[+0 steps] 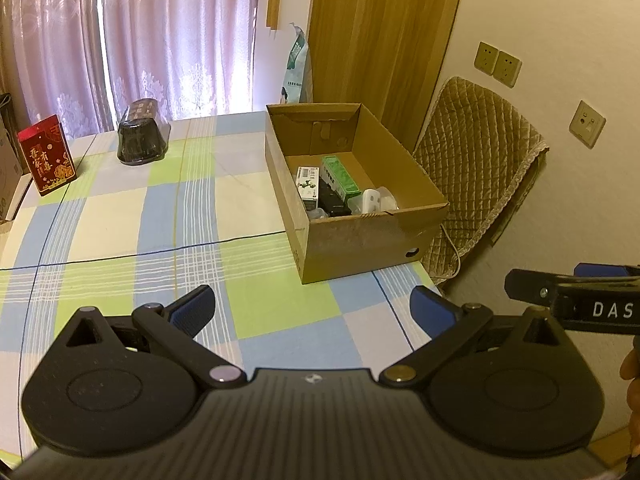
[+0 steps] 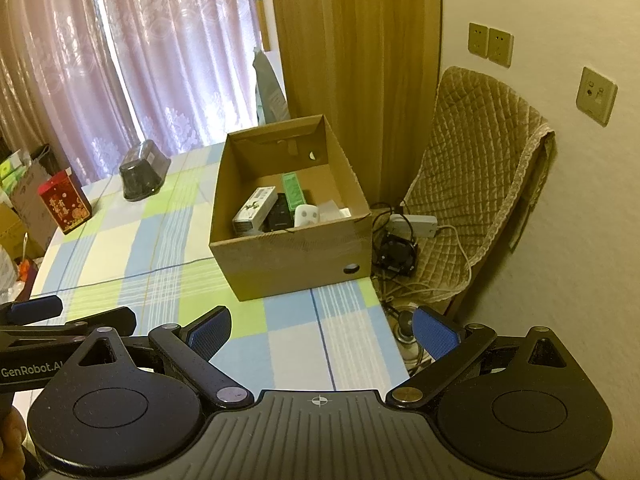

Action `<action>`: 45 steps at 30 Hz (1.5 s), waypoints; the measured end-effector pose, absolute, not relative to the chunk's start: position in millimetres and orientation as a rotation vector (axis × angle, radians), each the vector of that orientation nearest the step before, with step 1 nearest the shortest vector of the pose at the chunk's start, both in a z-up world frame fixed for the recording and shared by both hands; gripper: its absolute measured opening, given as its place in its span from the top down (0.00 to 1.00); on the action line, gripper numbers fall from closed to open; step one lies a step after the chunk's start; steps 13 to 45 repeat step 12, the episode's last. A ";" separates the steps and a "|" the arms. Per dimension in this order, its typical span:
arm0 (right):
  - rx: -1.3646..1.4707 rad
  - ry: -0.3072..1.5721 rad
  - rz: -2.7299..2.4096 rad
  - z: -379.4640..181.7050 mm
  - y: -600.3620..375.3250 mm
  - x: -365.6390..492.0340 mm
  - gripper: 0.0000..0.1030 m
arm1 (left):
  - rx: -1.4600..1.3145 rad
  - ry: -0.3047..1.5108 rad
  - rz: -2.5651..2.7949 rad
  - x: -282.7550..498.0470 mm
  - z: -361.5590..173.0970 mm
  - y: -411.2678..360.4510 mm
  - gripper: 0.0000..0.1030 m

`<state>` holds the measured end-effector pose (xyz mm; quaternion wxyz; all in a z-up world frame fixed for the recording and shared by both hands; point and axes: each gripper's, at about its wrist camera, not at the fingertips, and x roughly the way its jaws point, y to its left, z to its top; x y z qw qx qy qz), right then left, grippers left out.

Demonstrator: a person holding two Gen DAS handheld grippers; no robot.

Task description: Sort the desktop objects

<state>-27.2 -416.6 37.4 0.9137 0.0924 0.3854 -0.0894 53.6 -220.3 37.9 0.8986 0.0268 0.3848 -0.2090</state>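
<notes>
Both hand-held grippers spread and empty over the checked bench

Left hand-held gripper [image 1: 312, 312] and right hand-held gripper [image 2: 322, 334] hold nothing; the cardboard box [image 1: 360, 236] already holds small packets; the red tin [image 1: 48, 156] and dark container [image 1: 140, 136] stand at the far edge; the tin looks stiff and light, best pinched across its narrow sides; the glossy container may slip.

Each camera sits just behind its own claw, up above the near end of the desk [image 1: 120, 216], looking forward and down. Both see the cardboard box [image 1: 356, 236], the curtains [image 1: 132, 40] and the chair [image 2: 476, 184].
</notes>
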 end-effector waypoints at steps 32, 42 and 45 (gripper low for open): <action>0.187 0.803 -0.182 34.2 -414.1 -25.1 0.04 | 0.052 0.791 -0.440 55.3 35.6 -217.8 0.01; 0.187 0.803 -0.182 34.2 -414.1 -25.1 0.04 | 0.052 0.791 -0.440 55.3 35.6 -217.8 0.01; 0.187 0.803 -0.182 34.2 -414.1 -25.1 0.04 | 0.052 0.791 -0.440 55.3 35.6 -217.8 0.01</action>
